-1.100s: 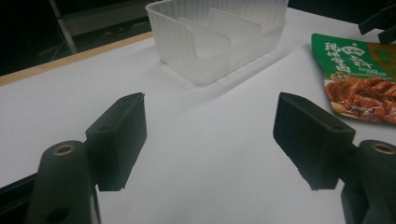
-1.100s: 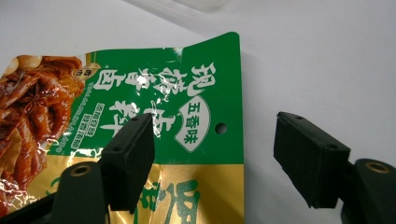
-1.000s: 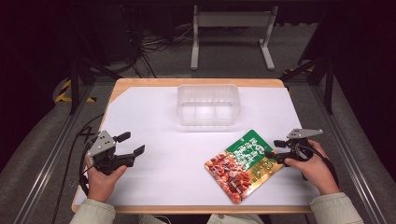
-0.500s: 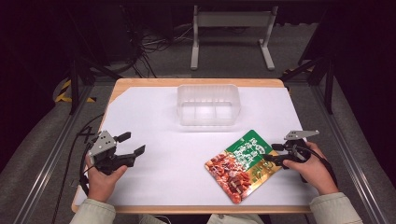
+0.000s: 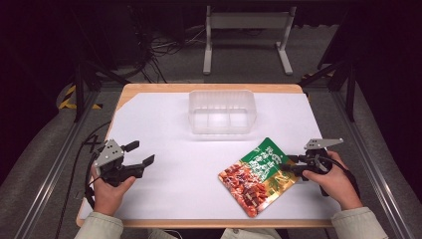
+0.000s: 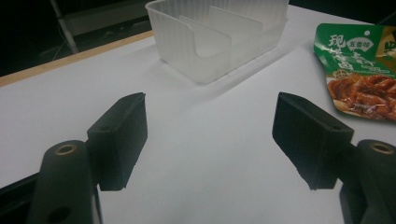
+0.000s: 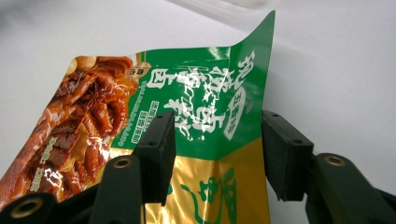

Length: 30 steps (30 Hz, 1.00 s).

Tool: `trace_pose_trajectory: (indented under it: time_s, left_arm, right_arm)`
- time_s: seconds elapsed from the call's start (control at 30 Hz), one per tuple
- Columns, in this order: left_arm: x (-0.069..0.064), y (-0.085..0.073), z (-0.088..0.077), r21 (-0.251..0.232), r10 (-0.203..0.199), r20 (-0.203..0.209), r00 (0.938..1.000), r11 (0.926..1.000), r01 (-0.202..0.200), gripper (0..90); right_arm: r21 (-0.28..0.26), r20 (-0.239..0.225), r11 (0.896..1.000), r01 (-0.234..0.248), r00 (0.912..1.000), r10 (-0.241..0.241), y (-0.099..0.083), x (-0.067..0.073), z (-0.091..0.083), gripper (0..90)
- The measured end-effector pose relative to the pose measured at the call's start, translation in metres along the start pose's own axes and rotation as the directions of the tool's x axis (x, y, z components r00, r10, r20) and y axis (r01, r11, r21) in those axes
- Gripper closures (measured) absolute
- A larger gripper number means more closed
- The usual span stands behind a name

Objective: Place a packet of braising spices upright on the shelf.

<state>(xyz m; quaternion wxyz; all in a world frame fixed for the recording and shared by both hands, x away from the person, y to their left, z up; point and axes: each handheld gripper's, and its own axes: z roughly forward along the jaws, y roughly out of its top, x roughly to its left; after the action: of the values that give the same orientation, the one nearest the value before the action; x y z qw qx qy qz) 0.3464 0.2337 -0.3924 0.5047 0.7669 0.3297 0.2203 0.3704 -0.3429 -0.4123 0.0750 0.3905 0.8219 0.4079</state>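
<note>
Saw a wooden table with a white sheet over most of its top. Saw a clear plastic box near the middle of the far edge, standing upright, with thin walls inside splitting it into parts. Found nothing to make out inside it.

Spotted a flat food packet near the front right corner of the table, green at one end and red-brown with a picture of meat at the other. Saw its green end curled up a little in the right gripper view.

Found the right hand-held gripper at the packet's right side, held low over the sheet. Saw its jaws apart, not squeezed, with the packet's green and gold end in the gap between them. Could not tell if they touched it.

Found the left hand-held gripper near the front left corner, well apart from packet and box. Saw its jaws spread wide with just bare white sheet between them.
</note>
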Motion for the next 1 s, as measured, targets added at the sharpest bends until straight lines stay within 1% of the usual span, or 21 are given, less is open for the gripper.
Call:
trace_pose_trajectory:
  time_s: [0.13,0.3,0.53,0.67,0.8,0.87,0.9,0.97,1.0]
  left_arm:
    - [0.0,0.0,0.0,0.0,0.0,0.0,1.0,1.0,0.0,27.3]
    - [0.0,0.0,0.0,-0.003,-0.002,-0.003,1.0,1.0,0.002,27.5]
    - [0.0,0.0,0.0,-0.003,0.001,-0.005,1.0,1.0,-0.001,27.6]
    - [0.0,0.0,0.0,-0.005,-0.006,-0.005,1.0,1.0,0.006,27.8]
    - [0.0,-0.001,-0.001,-0.007,-0.007,-0.005,1.0,1.0,0.007,28.0]
    - [0.0,-0.001,-0.001,-0.008,-0.008,-0.005,1.0,0.9999,0.008,28.1]
    - [0.001,-0.001,-0.001,-0.007,0.0,-0.005,1.0,1.0,0.0,28.3]
    - [0.0,0.0,-0.001,-0.01,0.001,-0.005,1.0,1.0,-0.001,28.7]
    - [0.0,0.0,-0.002,-0.01,0.004,-0.007,1.0,0.9999,-0.004,28.7]
  right_arm:
    - [0.03,-0.01,1.0,0.003,0.9999,-0.003,-0.002,0.001,0.003,56.5]
    - [0.074,-0.003,0.997,0.026,0.9996,-0.026,-0.003,0.002,0.009,60.3]
    - [0.112,0.009,0.993,0.047,0.9988,-0.048,-0.006,0.004,0.017,65.3]
    - [0.138,0.018,0.988,0.066,0.9974,-0.069,-0.007,0.004,0.02,72.3]
    - [0.145,0.036,0.987,0.071,0.9964,-0.077,-0.007,0.003,0.019,83.8]
    - [0.142,0.034,0.988,0.063,0.9971,-0.068,-0.007,0.003,0.019,85.8]
    - [0.142,0.033,0.988,0.065,0.997,-0.07,-0.007,0.002,0.019,86.8]
    - [0.144,0.03,0.987,0.069,0.9968,-0.074,-0.006,0.003,0.019,87.7]
    - [0.143,0.032,0.988,0.063,0.9971,-0.068,-0.006,0.003,0.019,87.9]
